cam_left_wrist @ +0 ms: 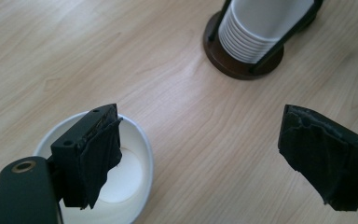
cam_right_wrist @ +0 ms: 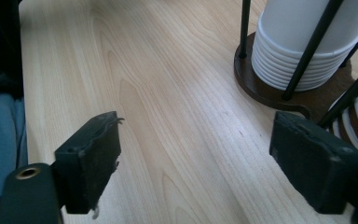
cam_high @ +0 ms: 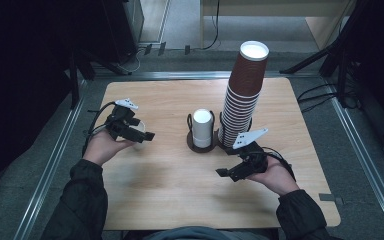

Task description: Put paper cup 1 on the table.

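A single white paper cup (cam_left_wrist: pixel 131 173) stands upright on the wooden table (cam_high: pixel 170 190) at the left. My left gripper (cam_high: pixel 147 135) hovers over it, open. In the left gripper view (cam_left_wrist: pixel 200 126) one jaw overlaps the cup's mouth and the other hangs over bare wood, with nothing pressed between them. A stack of white cups (cam_high: pixel 202 127) stands upside down in a dark wire holder at the table's middle. Beside it rises a tall stack of brown cups (cam_high: pixel 244 90). My right gripper (cam_high: pixel 223 173) is open over bare wood, in front of the holders (cam_right_wrist: pixel 196 128).
The holder's round dark base (cam_left_wrist: pixel 233 65) and thin black uprights (cam_right_wrist: pixel 307 51) stand close to both grippers. The brown stack leans slightly and reaches well above the grippers. Dark stands and cables lie on the floor around the table.
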`<state>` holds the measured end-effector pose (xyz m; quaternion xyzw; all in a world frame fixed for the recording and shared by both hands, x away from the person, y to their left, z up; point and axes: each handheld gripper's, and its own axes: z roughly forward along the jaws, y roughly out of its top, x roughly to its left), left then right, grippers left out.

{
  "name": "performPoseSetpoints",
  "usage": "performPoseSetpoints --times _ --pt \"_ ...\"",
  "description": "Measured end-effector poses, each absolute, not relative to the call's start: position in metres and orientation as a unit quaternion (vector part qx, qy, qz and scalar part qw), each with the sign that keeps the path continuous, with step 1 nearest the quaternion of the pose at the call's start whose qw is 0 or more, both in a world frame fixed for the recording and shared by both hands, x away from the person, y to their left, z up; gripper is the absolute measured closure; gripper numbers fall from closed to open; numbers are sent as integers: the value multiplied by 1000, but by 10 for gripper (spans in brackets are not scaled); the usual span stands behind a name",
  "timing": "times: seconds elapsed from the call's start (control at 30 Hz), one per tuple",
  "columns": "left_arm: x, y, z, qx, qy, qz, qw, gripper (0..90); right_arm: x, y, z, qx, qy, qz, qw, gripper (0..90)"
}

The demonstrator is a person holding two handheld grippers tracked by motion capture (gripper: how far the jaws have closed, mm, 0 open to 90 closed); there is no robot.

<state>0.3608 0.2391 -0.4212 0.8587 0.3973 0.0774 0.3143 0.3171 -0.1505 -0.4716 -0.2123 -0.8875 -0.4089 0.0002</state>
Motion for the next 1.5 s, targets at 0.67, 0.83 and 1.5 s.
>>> performPoseSetpoints --times 0.67,0.83,1.5 --pt "327 201 -434 878 340 53 332 132 316 -168 -447 -251 -879 -406 -13 159" --pt "321 196 -436 876 334 45 344 132 317 -178 -434 -255 -878 -405 -19 163" --pt "316 187 -446 883 320 17 344 138 335 -207 -355 -256 -882 -392 -55 161"
